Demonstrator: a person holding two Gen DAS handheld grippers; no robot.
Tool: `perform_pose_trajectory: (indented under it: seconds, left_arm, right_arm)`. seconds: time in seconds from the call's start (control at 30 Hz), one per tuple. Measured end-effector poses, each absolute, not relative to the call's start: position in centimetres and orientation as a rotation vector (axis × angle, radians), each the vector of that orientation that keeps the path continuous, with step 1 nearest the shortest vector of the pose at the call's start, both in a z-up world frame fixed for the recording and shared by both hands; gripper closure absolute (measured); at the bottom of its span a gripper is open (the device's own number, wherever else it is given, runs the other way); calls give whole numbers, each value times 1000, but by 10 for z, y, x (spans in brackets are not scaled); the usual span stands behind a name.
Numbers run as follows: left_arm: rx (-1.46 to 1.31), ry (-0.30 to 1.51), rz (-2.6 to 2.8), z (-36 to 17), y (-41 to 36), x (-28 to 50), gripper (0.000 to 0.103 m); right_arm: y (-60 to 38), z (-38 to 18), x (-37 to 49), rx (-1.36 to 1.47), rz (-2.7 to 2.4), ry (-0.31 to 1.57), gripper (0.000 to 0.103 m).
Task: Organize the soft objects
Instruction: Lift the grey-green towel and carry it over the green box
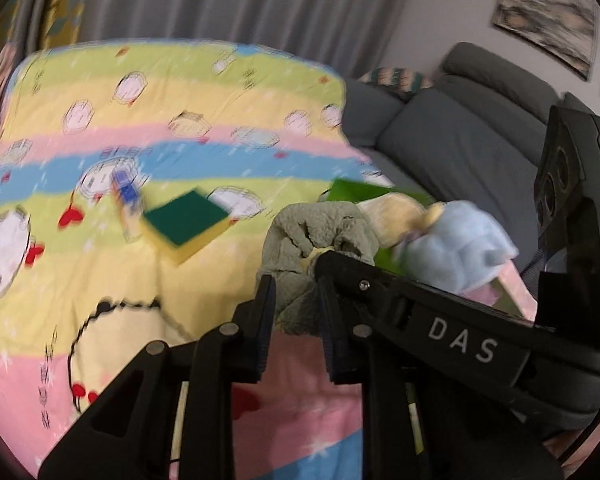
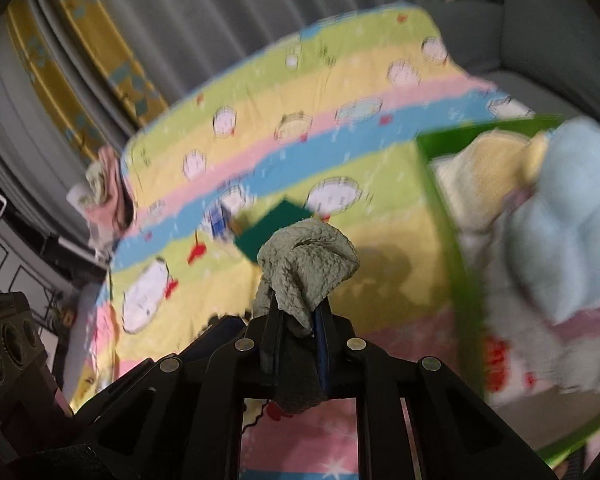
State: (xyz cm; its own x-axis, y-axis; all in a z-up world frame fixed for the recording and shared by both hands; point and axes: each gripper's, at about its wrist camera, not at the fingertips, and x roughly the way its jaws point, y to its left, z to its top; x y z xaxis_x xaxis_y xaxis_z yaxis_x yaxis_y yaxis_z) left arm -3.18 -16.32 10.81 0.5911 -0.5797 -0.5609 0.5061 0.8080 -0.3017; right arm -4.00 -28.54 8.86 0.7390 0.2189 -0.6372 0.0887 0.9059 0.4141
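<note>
**Two grippers pinch one fluffy green cloth**

The left gripper point(image 1: 296, 304) has its fingers squeezed shut on the grey-green cloth point(image 1: 316, 240). The right gripper point(image 2: 296, 320) is clamped on the same cloth point(image 2: 308, 264), so both hold it up off the striped blanket point(image 1: 100, 260). The cloth looks fluffy, light and floppy. It will sag and bunch, not slip or break. Holding two far-apart edges would likely spread it flat for folding. Just beside it, a green bin point(image 2: 440, 208) holds a yellow towel point(image 2: 484, 160) and a blue towel point(image 2: 572, 216). Farther off, a green-and-yellow sponge point(image 1: 186, 224) lies on the blanket near a small blue-and-white pack point(image 1: 124, 188), which is too blurry to name.
</note>
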Motion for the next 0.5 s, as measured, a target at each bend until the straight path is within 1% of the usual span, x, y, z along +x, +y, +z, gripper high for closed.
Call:
perform_pose_trajectory:
  seconds: [0.2, 0.5]
  left_arm:
    - [-77, 627, -738, 137, -203, -42, 85]
    - [-25, 618, -892, 152, -267, -50, 85]
  right_arm:
    - [-319, 123, -74, 469, -3, 607, 88]
    - [-379, 142, -110, 543, -150, 493, 88]
